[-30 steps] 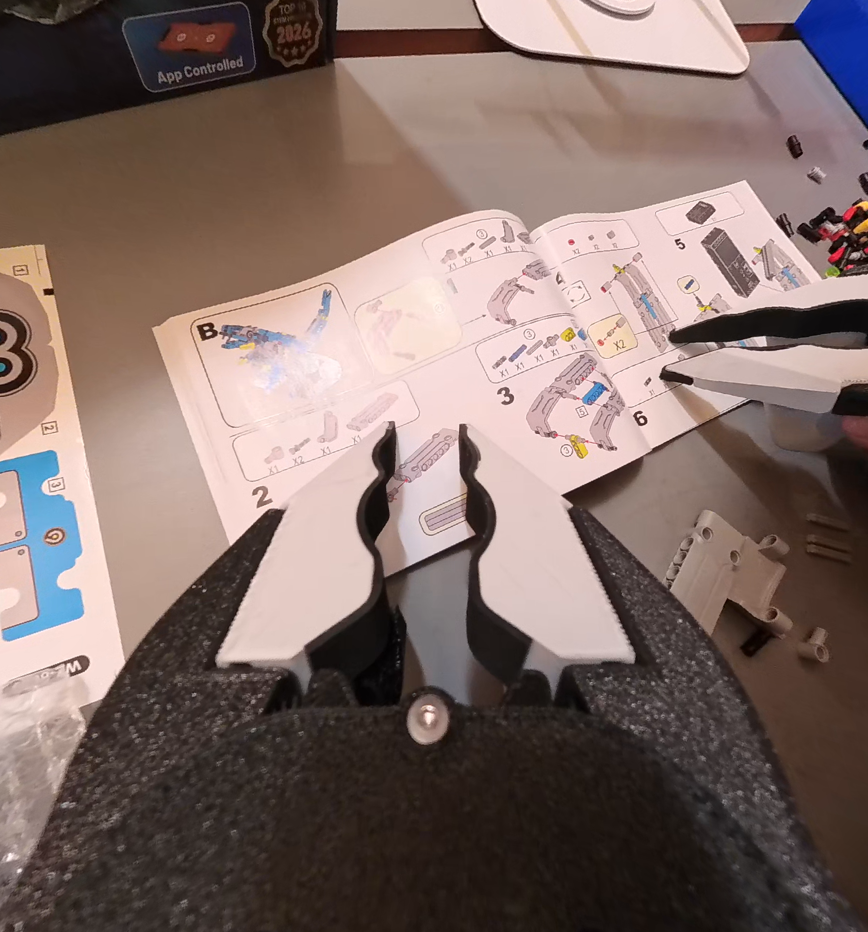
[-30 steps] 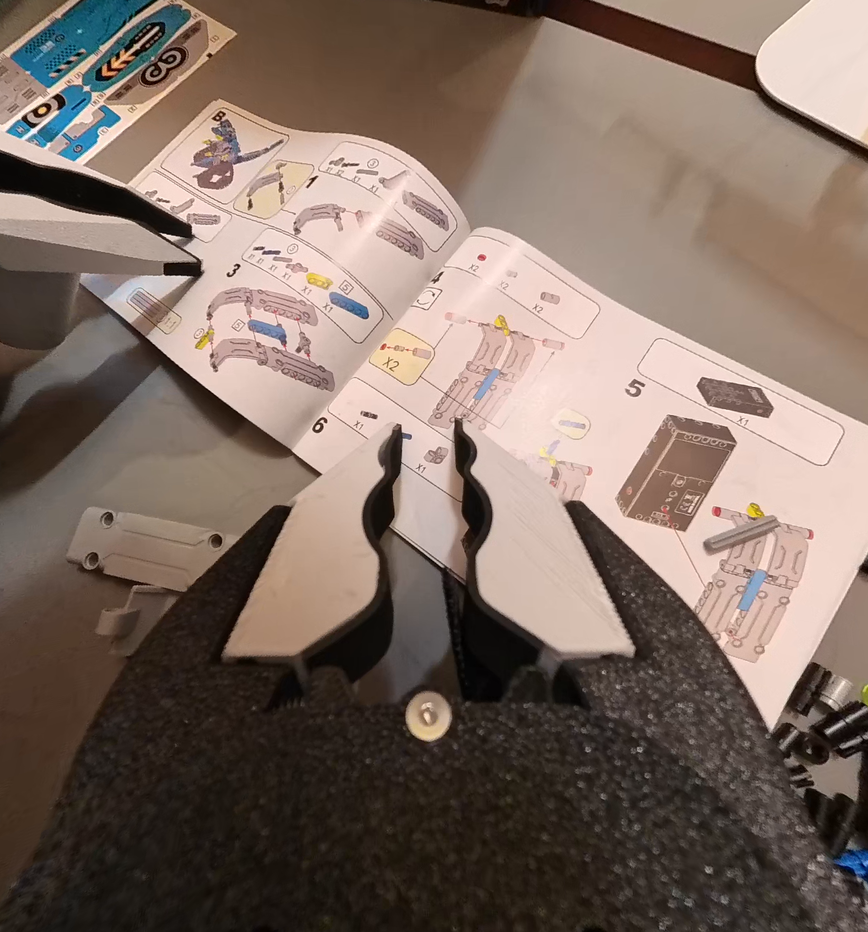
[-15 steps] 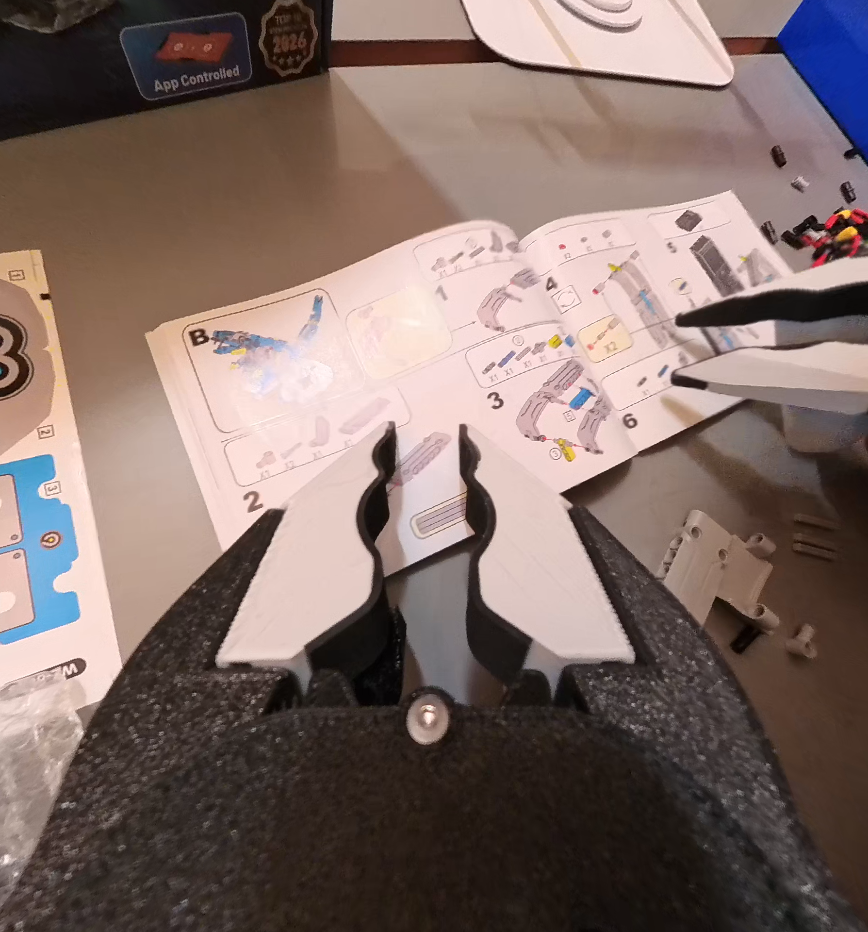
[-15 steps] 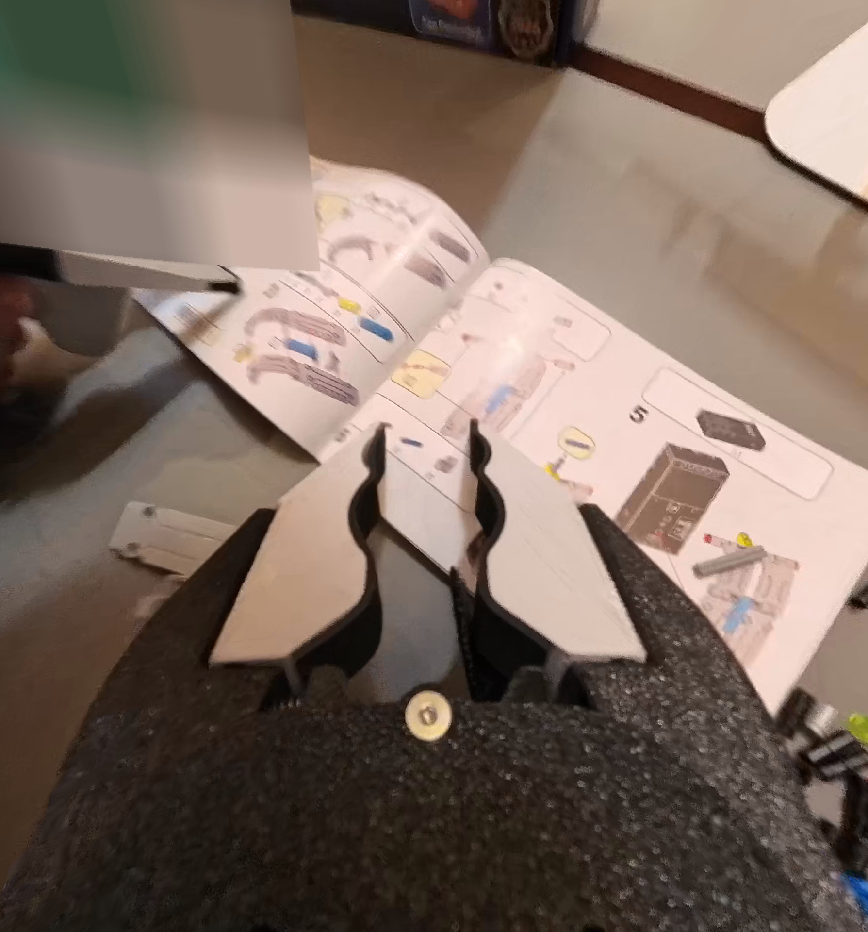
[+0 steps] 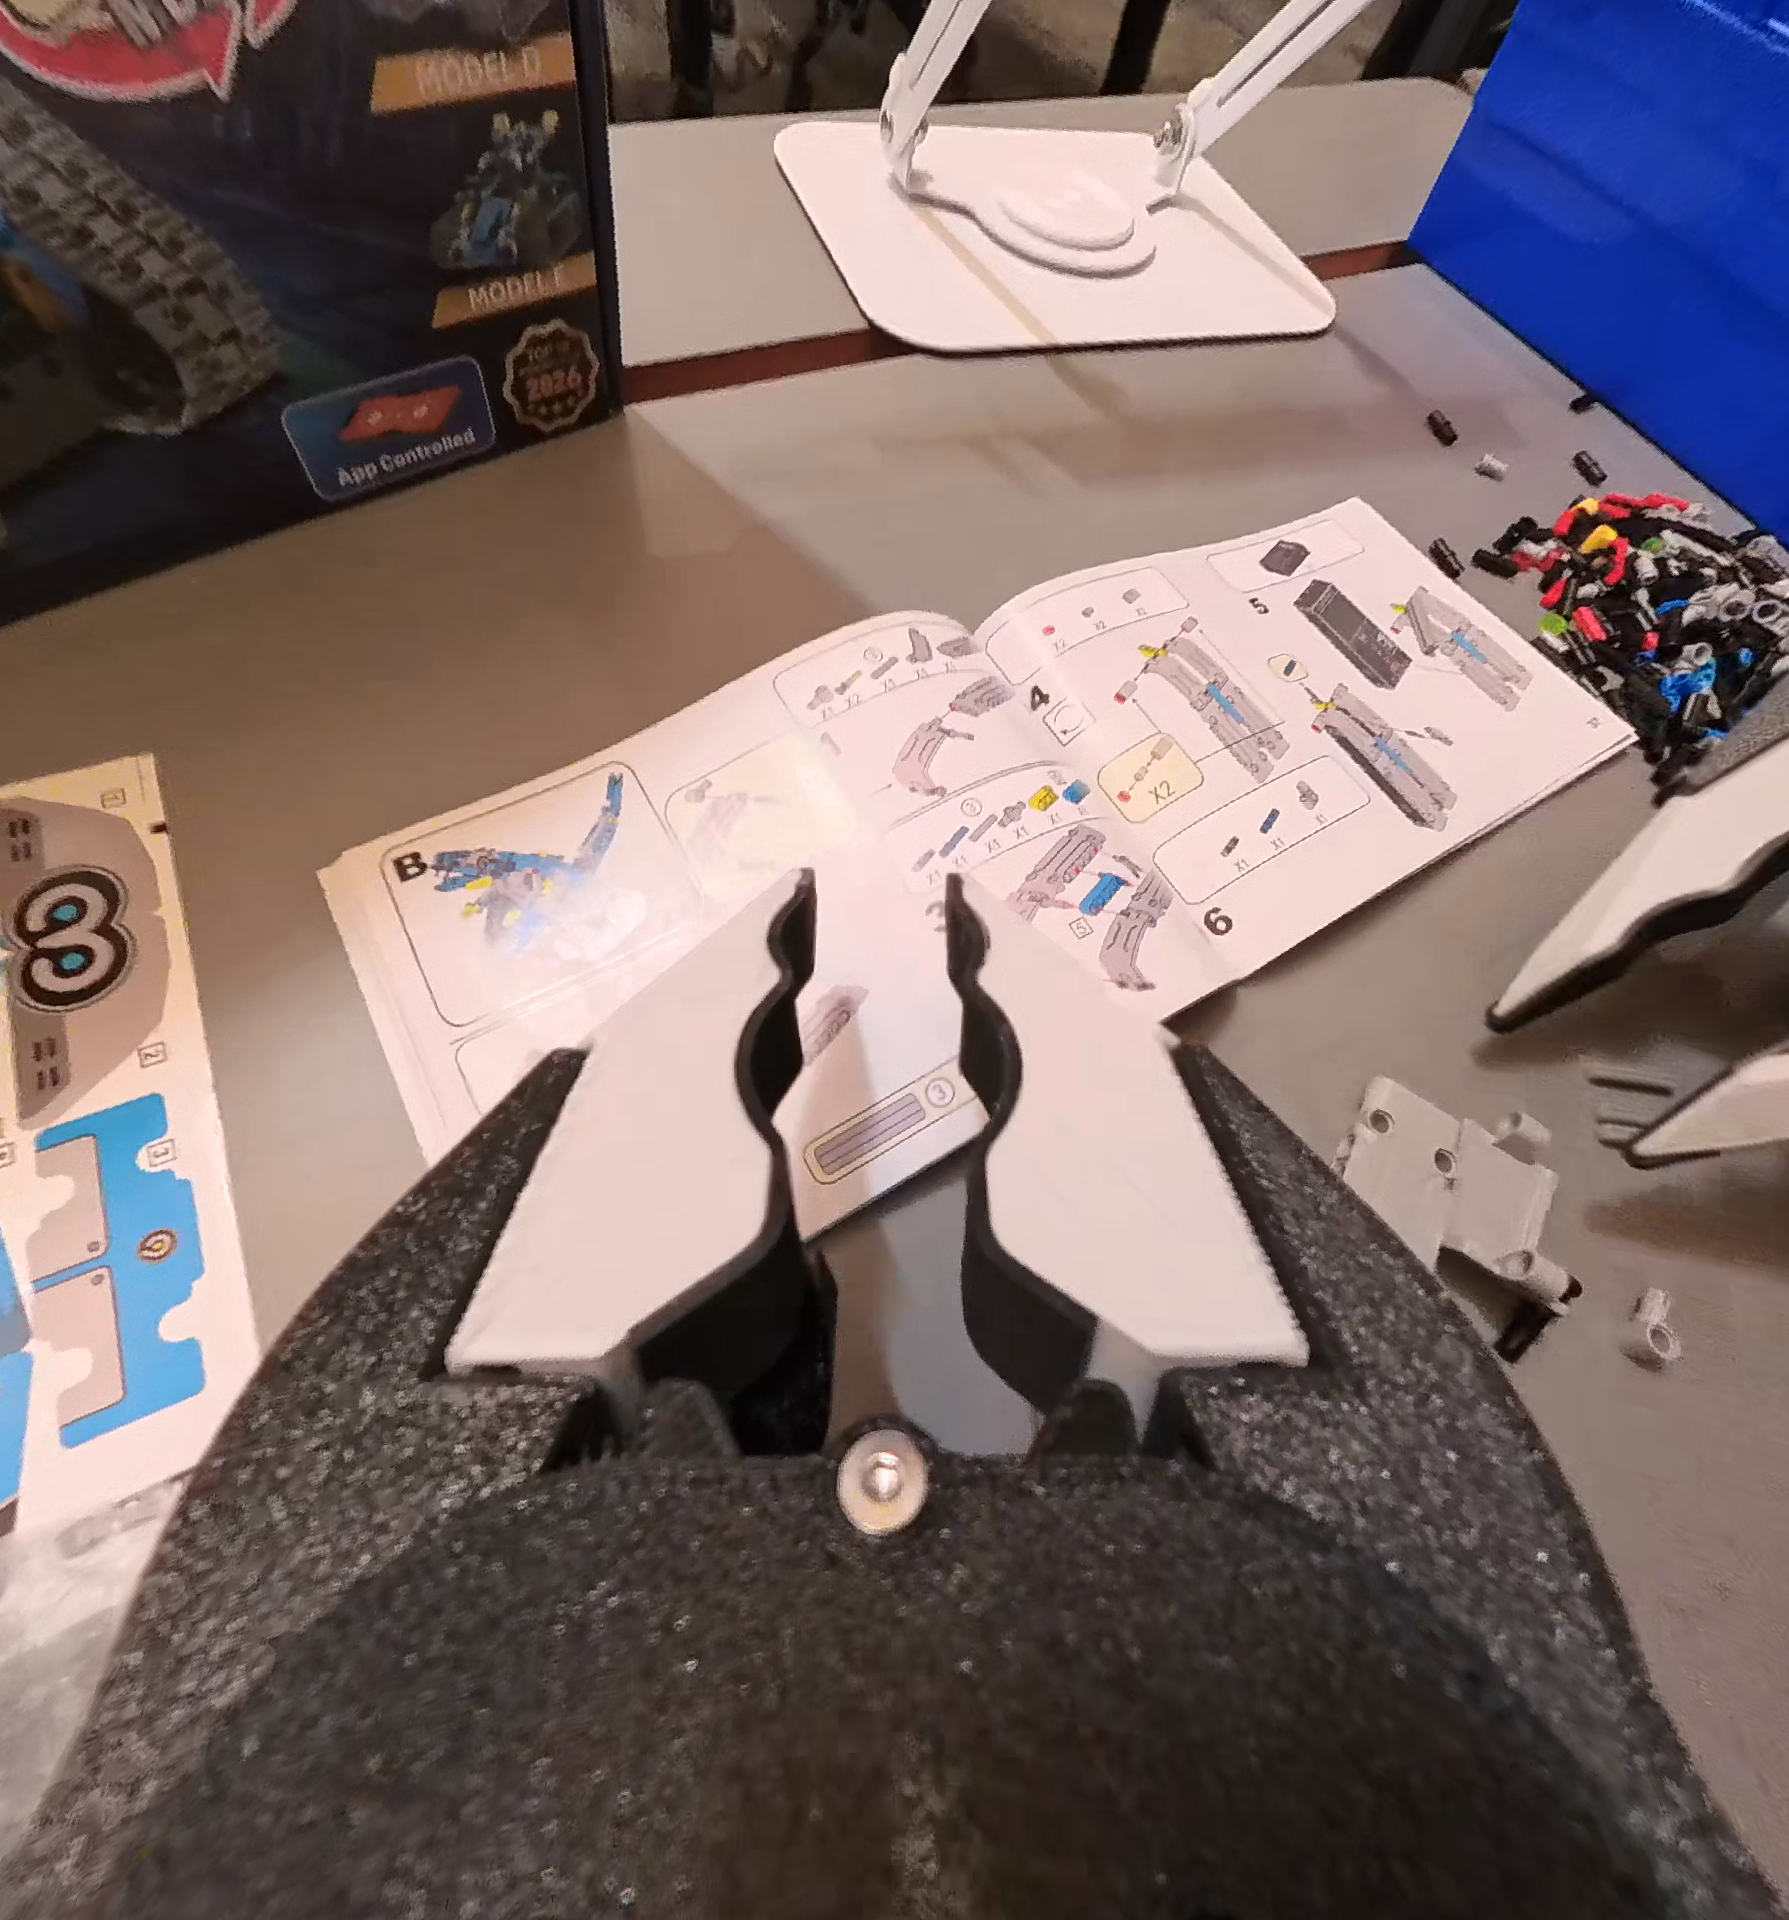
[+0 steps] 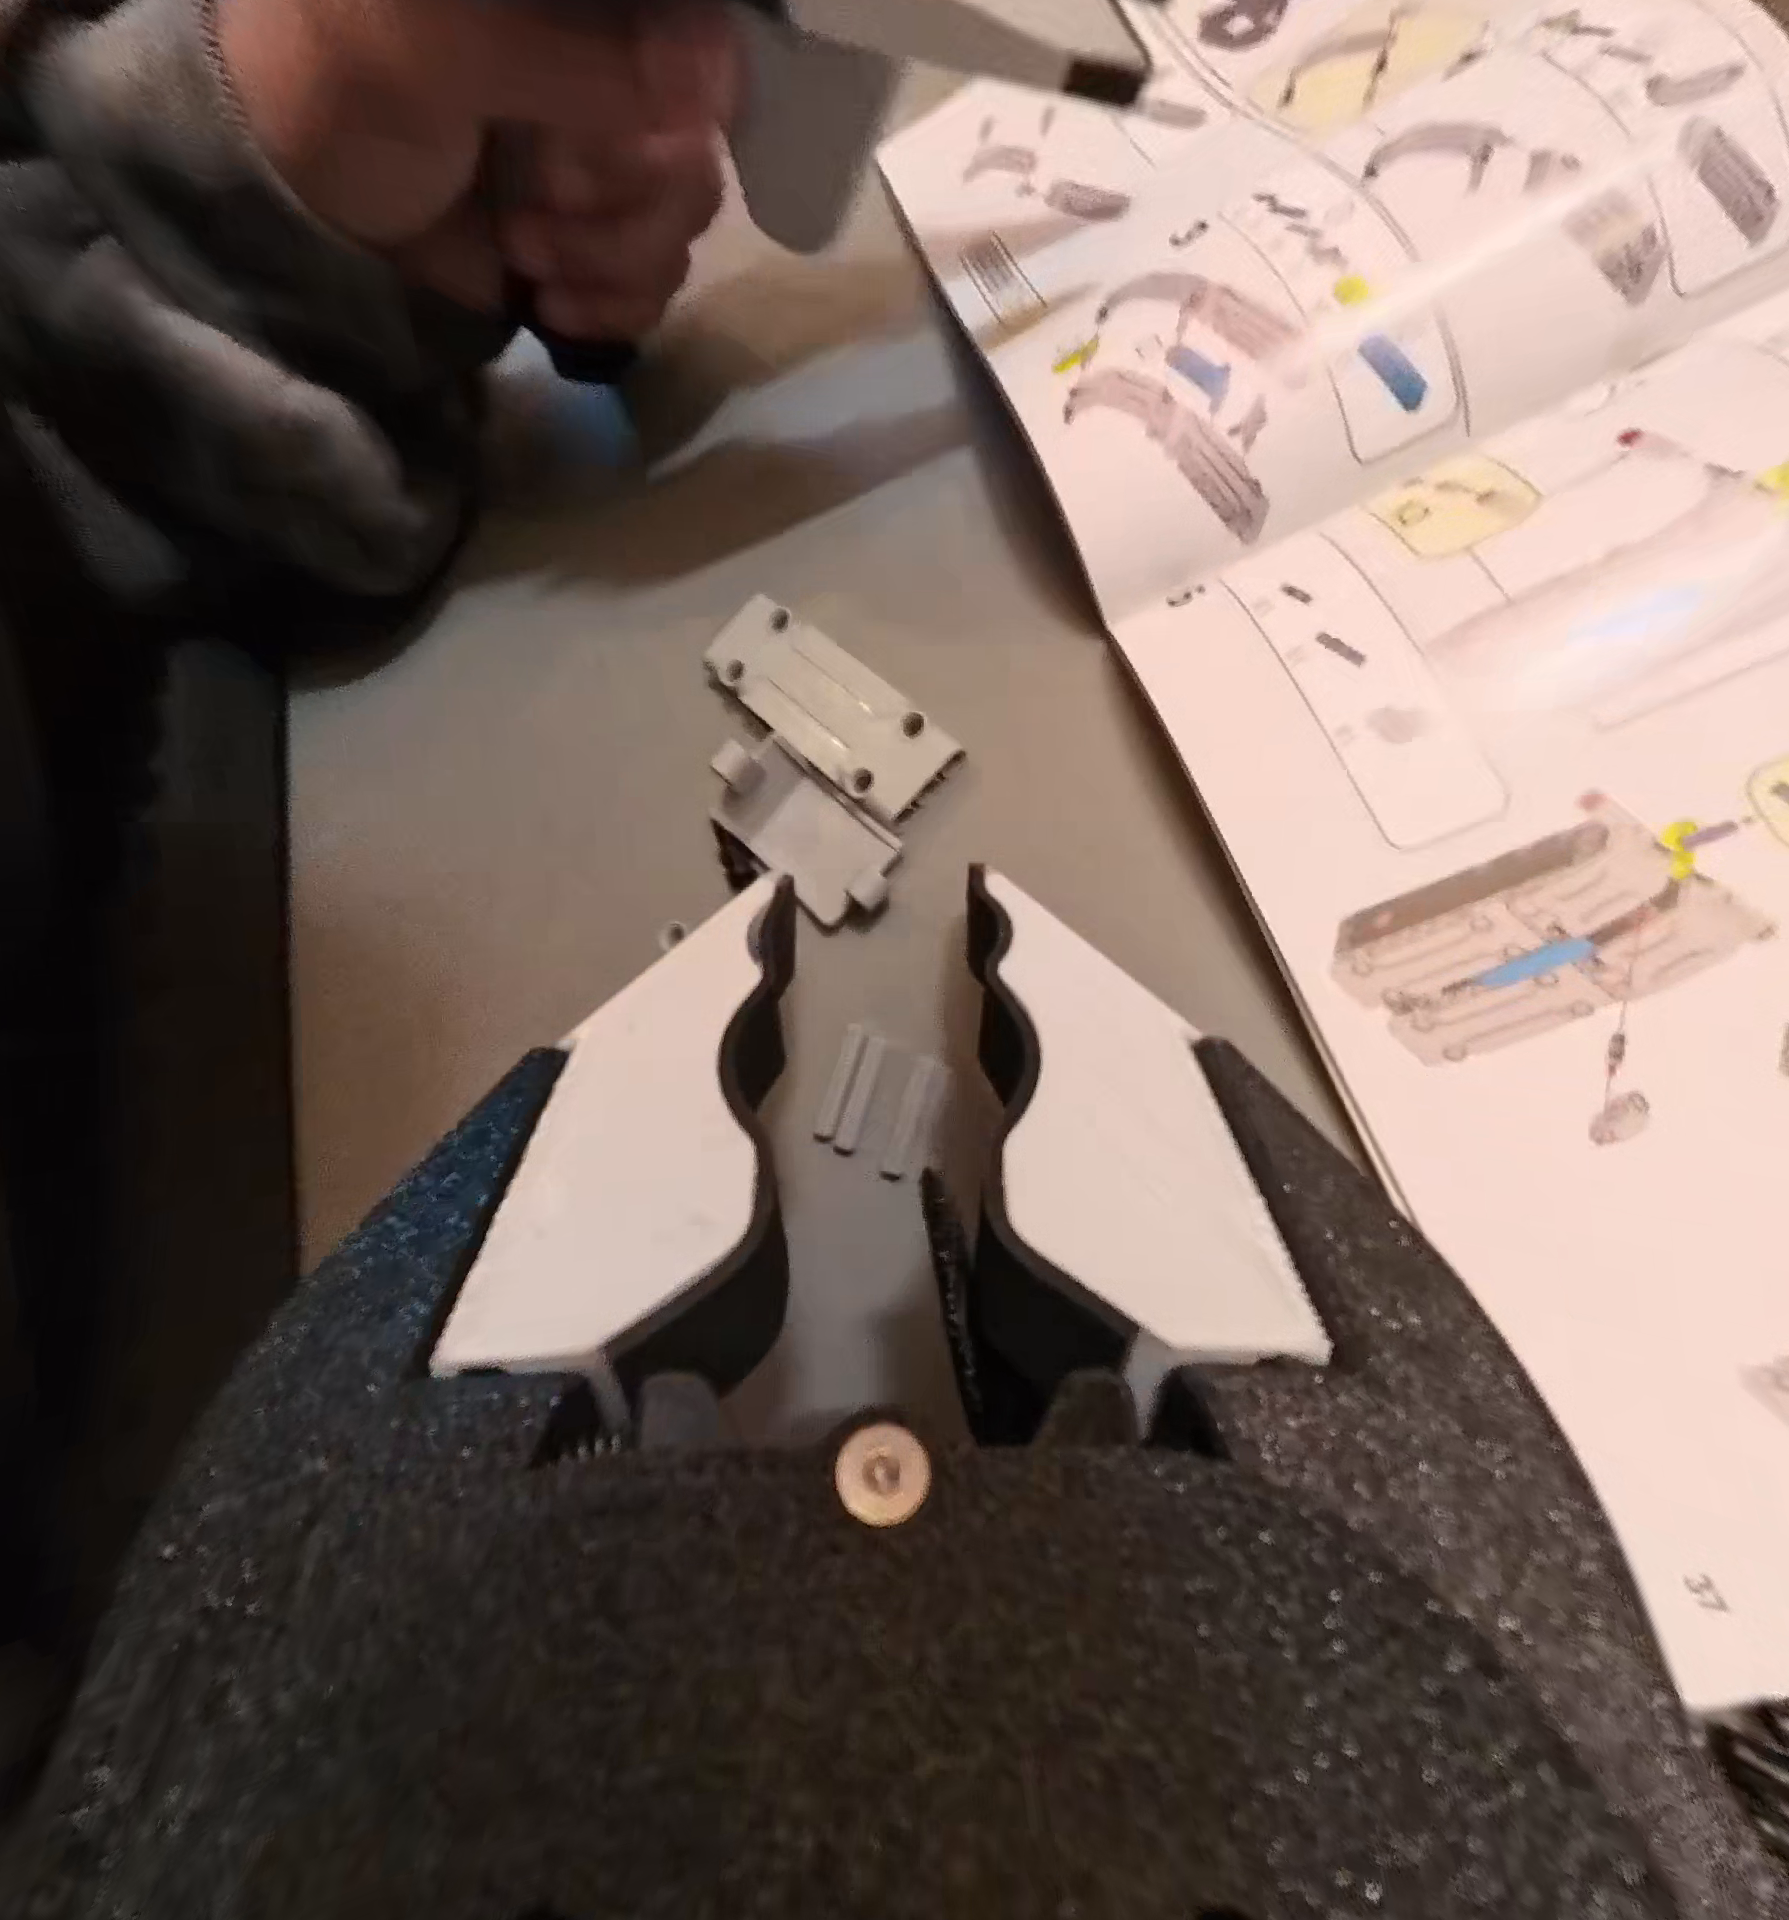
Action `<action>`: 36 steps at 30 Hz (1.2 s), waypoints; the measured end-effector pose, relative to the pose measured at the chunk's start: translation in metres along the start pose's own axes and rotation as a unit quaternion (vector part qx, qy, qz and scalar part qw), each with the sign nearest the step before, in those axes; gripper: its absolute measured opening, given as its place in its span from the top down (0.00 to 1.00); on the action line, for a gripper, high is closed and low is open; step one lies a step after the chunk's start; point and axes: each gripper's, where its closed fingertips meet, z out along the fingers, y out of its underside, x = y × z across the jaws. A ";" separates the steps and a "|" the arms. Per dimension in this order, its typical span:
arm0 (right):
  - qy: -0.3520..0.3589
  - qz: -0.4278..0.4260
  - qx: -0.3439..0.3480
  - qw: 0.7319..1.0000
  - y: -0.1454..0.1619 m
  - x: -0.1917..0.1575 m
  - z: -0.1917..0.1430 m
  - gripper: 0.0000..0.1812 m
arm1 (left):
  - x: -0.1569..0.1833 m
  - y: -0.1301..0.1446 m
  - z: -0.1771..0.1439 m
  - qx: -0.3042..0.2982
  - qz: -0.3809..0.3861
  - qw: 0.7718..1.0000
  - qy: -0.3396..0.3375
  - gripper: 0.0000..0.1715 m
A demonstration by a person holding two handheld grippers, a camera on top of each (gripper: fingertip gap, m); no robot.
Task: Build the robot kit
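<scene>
Hovering with its jaws apart and empty, your right gripper (image 6: pixel 874 883) is straddling three small grey pins (image 6: pixel 879 1096), the grey assembly (image 6: pixel 822 769) just ahead; your left gripper (image 5: pixel 879 888) is hanging parted over the instruction booklet (image 5: pixel 973 790). Closing now, you're risking scattering those pins. You've swung right off the booklet since earlier.

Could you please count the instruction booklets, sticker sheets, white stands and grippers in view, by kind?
Instruction booklet: 1
Sticker sheet: 1
White stand: 1
Grippers: 2 (left gripper, right gripper)
Total: 5
</scene>
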 end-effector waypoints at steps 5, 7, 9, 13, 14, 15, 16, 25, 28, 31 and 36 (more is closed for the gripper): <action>-0.006 -0.011 -0.002 1.000 -0.006 -0.008 0.005 0.86 | -0.003 -0.013 -0.007 0.032 0.020 0.999 -0.029 0.86; -0.001 -0.014 -0.016 1.000 -0.003 -0.007 0.010 0.87 | -0.014 -0.023 -0.014 0.061 0.018 0.996 -0.064 0.86; 0.014 -0.017 -0.033 0.999 0.001 -0.004 0.012 0.89 | -0.029 -0.037 -0.028 0.106 0.009 0.989 -0.105 0.86; 0.027 -0.023 -0.052 0.998 0.007 -0.001 0.014 0.95 | -0.036 -0.044 -0.036 0.129 -0.014 0.985 -0.112 0.86; 0.028 -0.027 -0.058 0.998 0.008 -0.002 0.015 0.95 | -0.035 -0.041 -0.034 0.122 -0.012 0.986 -0.111 0.86; 0.032 -0.032 -0.059 0.997 0.007 -0.002 0.014 0.95 | -0.034 -0.040 -0.032 0.116 -0.007 0.987 -0.111 0.86; 0.037 -0.037 -0.061 0.997 0.006 -0.001 0.013 0.95 | -0.031 -0.039 -0.030 0.112 -0.001 0.988 -0.106 0.86; 0.259 -0.234 0.374 0.859 -0.129 -0.012 -0.113 0.96 | 0.133 -0.049 -0.065 0.070 -0.189 0.857 0.473 0.74; 0.252 -0.235 0.540 0.768 -0.149 -0.034 -0.154 0.96 | 0.147 -0.068 -0.098 0.100 -0.236 0.778 0.573 0.74; 0.053 -0.130 0.652 0.745 -0.150 -0.047 -0.179 0.95 | 0.147 -0.077 -0.118 0.119 -0.252 0.737 0.616 0.74; 0.011 -0.127 0.687 0.716 -0.148 -0.055 -0.190 0.96 | 0.145 -0.082 -0.120 0.120 -0.279 0.719 0.624 0.74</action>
